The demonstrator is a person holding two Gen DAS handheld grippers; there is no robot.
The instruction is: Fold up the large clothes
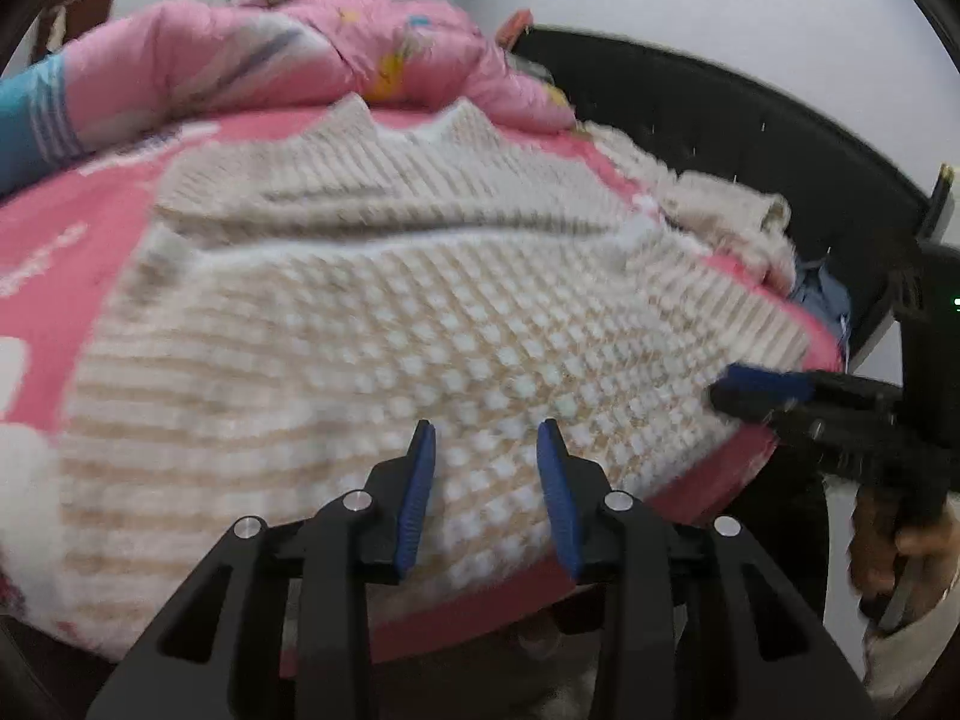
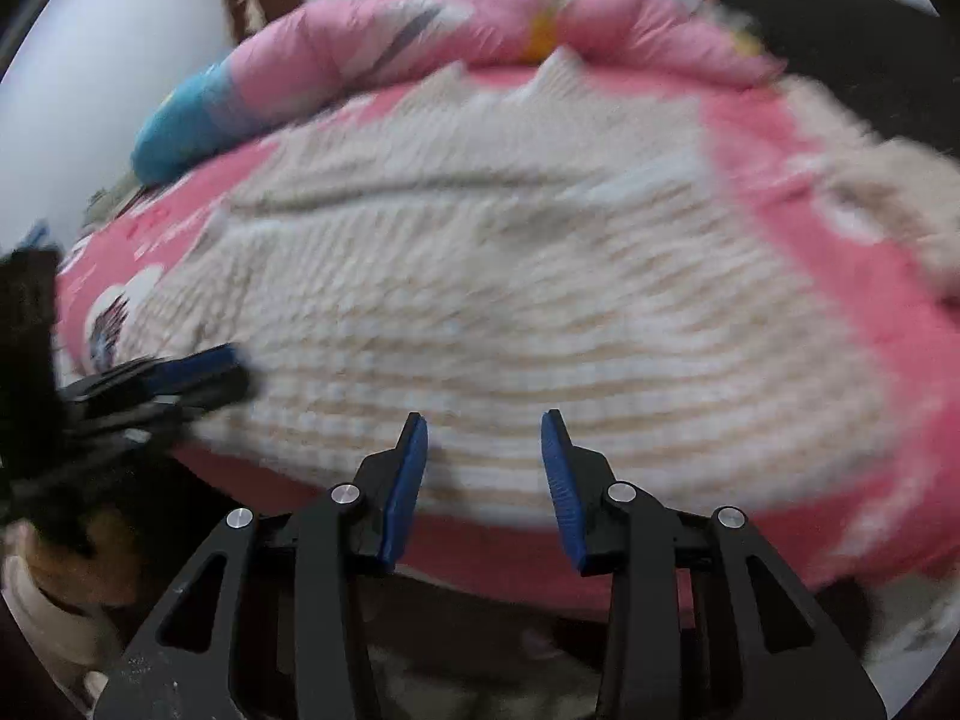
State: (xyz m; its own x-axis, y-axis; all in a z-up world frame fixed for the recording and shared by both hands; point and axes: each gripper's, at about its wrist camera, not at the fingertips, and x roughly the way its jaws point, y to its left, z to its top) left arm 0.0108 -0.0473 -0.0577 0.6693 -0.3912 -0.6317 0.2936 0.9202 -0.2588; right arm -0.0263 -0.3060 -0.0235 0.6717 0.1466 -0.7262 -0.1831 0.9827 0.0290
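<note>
Lying flat across the pink bed sheet [image 1: 72, 252], the cream knitted sweater [image 1: 372, 324] fills most of what both of your wrist cameras see, its collar pointing toward the far side of the bed and its striped hem running along the near edge. One sleeve [image 1: 726, 216] trails off to the right, bunched near the dark headboard [image 1: 720, 120].

Your left hand-held gripper [image 1: 486, 438] hovers over the lower part of the sweater with its blue pads [image 1: 420, 498] apart and nothing between them; the knit shows through the gap, and the pads do not press on it. Your right hand-held gripper [image 2: 485, 429] sits above the hem near the bed's edge, also with its pads separated and empty.

From the left camera, your right hand-held gripper comes in from the right side, its tips at the sweater's right edge; whether they touch the knit is hard to tell through the blur. Your right hand [image 1: 900, 546] is wrapped around its handle. From the right camera, your left hand-held gripper [image 2: 228, 369] shows at the left, its tips at the sweater's left edge, equally blurred.

Behind the sweater, a pink padded jacket [image 1: 288, 54] with a blue cuff [image 1: 36, 114] lies heaped along the far side of the bed. A white wall [image 1: 750, 12] stands beyond.
</note>
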